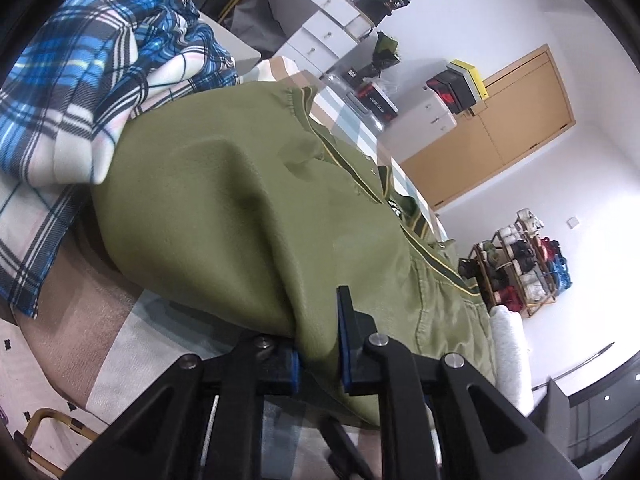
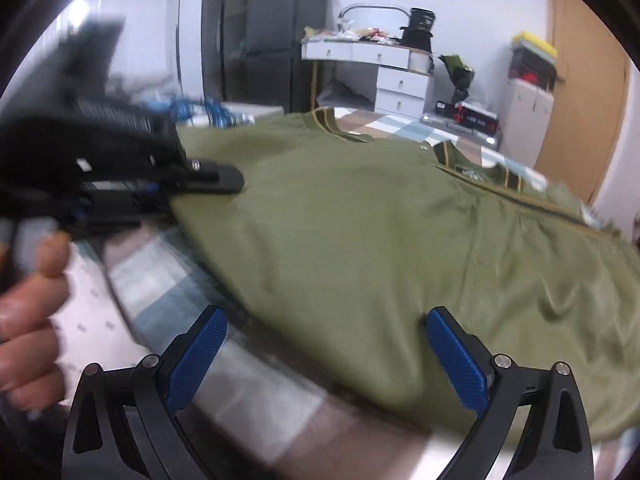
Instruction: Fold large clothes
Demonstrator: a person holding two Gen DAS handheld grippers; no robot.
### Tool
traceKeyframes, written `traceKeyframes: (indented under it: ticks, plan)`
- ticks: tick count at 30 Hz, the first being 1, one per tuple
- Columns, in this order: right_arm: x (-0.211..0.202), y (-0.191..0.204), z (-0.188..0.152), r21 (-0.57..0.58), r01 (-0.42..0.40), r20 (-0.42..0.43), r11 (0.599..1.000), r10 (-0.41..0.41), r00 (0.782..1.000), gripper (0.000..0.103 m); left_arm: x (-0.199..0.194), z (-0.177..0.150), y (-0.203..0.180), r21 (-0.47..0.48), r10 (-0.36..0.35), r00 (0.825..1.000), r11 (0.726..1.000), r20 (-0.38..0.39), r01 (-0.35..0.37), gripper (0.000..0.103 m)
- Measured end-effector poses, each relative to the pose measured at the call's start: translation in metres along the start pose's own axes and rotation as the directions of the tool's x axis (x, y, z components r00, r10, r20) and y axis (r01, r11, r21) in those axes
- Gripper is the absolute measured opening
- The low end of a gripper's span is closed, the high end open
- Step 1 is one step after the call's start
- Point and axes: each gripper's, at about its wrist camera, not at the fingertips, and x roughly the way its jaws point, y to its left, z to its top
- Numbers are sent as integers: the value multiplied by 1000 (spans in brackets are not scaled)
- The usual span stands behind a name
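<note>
An olive green jacket (image 1: pixel 248 200) lies spread on the bed, its striped collar and zip edge toward the far side. In the left wrist view my left gripper (image 1: pixel 320 360) is shut on a fold of the jacket's near edge, and the cloth rises in a ridge from the blue pads (image 1: pixel 345 356). The right wrist view shows the same jacket (image 2: pixel 380 240) and the left gripper (image 2: pixel 236 178) at its left edge, held by a person's hand (image 2: pixel 32 312). My right gripper (image 2: pixel 328 360) is open, wide apart at the jacket's near hem, with cloth lying between the fingers and unpressed.
A blue plaid blanket (image 1: pixel 100 80) is bunched at the jacket's far left. The bed sheet (image 1: pixel 100 340) is checked brown and pale. A grey-white cloth (image 1: pixel 510 348) lies beside the jacket. A white dresser (image 2: pixel 400 76), a wooden door (image 1: pixel 500 132) and a shoe rack (image 1: pixel 520 264) stand beyond the bed.
</note>
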Motion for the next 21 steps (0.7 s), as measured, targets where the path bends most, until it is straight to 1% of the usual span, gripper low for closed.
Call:
traceKeyframes:
  ticks: [2,3,4,5,6,7,8,9,10,12,13,16,18,19,21]
  plan:
    - [11,5,8,-45,49,-17,998,-50,999,100,0,2,2,-14,-21,1000,1000,-15,20,9]
    - [18,7,13,-65,90,-23,994,-92,996,98,1,2,5,-23,-32,999,999,-25,31,9]
    - [24,6,16,-74,122,-27,990,-124,992,85,2,3,5,-26,-38,999,999,-37,37,9]
    - [29,5,18,-77,148,-31,986,-151,988,73,2,4,6,-30,-48,998,998,-51,46,12]
    - [32,2,21,-69,134,-36,989,-137,990,67,3,5,9,-46,-65,995,997,-71,62,17]
    - [32,-1,21,-63,123,-24,990,-125,992,57,1,5,13,-61,-86,993,995,-83,82,26]
    - [31,-2,22,-59,119,-9,991,-120,993,54,-1,6,15,-78,-110,990,992,-92,103,34]
    - [28,-4,22,-44,119,6,992,-119,993,51,-3,5,19,-98,-125,987,989,-102,115,58]
    - [25,-9,23,-16,112,15,994,-112,994,48,-3,4,20,-111,-137,984,986,-111,125,73]
    - [21,-20,24,56,83,29,995,-84,996,46,-3,-2,26,-141,-193,971,975,-139,174,74]
    - [21,-21,26,69,75,31,995,-77,997,45,-2,-4,27,-152,-219,965,969,-147,197,74]
    - [20,-23,26,88,59,26,994,-61,998,42,4,-6,24,-167,-246,957,961,-153,220,74]
    - [15,-21,24,89,54,24,995,-57,998,41,7,-4,22,-171,-231,964,963,-133,207,73]
    - [13,-19,22,91,50,17,995,-51,999,40,8,-4,21,-176,-237,963,961,-127,213,73]
    - [4,-15,14,96,41,12,994,-43,999,39,4,-4,21,-189,-213,973,963,-89,193,73]
